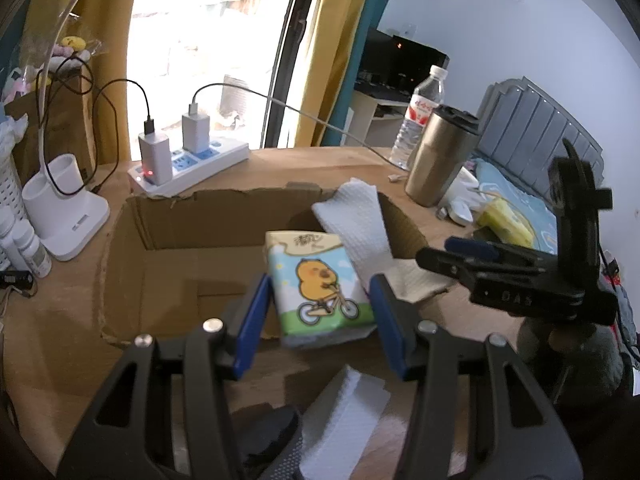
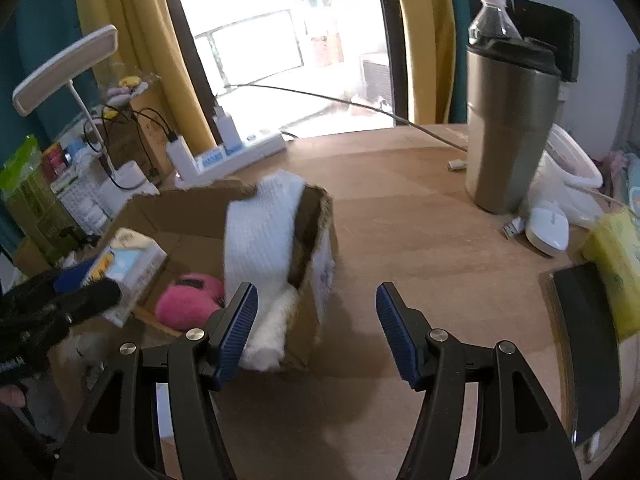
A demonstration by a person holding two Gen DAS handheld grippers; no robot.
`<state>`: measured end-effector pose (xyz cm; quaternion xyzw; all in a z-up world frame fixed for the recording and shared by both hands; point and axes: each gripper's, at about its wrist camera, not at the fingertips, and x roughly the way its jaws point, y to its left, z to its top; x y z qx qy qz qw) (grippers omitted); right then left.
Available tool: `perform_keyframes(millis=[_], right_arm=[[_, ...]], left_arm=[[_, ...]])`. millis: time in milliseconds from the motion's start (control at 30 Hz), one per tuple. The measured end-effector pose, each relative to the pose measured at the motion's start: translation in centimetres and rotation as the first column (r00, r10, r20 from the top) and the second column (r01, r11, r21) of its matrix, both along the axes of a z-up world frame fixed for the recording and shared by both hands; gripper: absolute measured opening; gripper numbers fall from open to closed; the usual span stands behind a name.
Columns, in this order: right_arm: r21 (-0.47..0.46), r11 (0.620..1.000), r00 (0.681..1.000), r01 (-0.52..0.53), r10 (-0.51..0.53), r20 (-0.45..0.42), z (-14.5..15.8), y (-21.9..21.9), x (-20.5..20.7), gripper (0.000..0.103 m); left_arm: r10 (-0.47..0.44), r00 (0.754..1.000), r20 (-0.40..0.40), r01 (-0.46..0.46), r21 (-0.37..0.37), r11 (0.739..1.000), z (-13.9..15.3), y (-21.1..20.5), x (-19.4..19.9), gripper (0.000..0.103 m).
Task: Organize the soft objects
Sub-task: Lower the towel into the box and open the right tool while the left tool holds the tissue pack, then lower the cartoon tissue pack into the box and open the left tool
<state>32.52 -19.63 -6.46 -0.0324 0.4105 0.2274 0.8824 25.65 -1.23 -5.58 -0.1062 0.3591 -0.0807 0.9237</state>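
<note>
Left wrist view: my left gripper (image 1: 318, 312) is clamped on the tissue pack (image 1: 318, 280), cartoon side up, held over the open cardboard box (image 1: 168, 248). A white towel (image 1: 360, 224) drapes over the box's far right corner. My right gripper (image 1: 464, 254) sits just right of the box.

Right wrist view: my right gripper (image 2: 316, 328) stands spread, nothing between the pads, above bare table (image 2: 420, 220). Towel (image 2: 264, 240) hangs over the box (image 2: 320, 248) wall. A pink plush (image 2: 188, 300) lies inside. Tissue pack (image 2: 132, 264) is at the left, over the box.
</note>
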Motion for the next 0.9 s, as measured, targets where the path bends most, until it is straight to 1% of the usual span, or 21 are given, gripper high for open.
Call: perform_keyframes(millis=[67,133,300,467,700,900], right_arm=[[-0.013,1.0,0.999,0.014,-0.015,-0.03,-0.8,-0.2,0.2,0.065],[-0.007,1.0,0.999,0.018,-0.018,-0.048,-1.3,-0.4,0.3,0.065],[-0.006,1.0,0.999,0.002,-0.003,-0.034,-1.5,0.2,0.5,0.066],[0.039,0.999,1.0,-0.031,0.031,0.002,-0.8,0.2,0.7,0.066],[0.086,0.996,0.999,-0.038,0.036,0.024,-0.5,-0.4,1.9,0.066],[0.091,0.995,0.999,-0.03,0.028,0.022,-0.5,-1.1,2.5,0.066]], left_arm=[[0.003,1.0,0.0,-0.003,-0.001,1.0,-0.1,0.0,0.0,0.053],[0.008,1.0,-0.002,-0.008,-0.002,1.0,-0.1,0.0,0.1,0.053],[0.015,1.0,-0.009,-0.015,0.005,1.0,-0.3,-0.3,0.4,0.053],[0.022,1.0,-0.019,-0.022,0.02,1.0,-0.4,-0.6,1.2,0.053],[0.024,0.999,-0.027,-0.023,0.049,0.999,-0.5,-1.3,3.6,0.053],[0.034,0.998,-0.054,-0.033,0.035,0.999,-1.0,-1.4,5.4,0.053]])
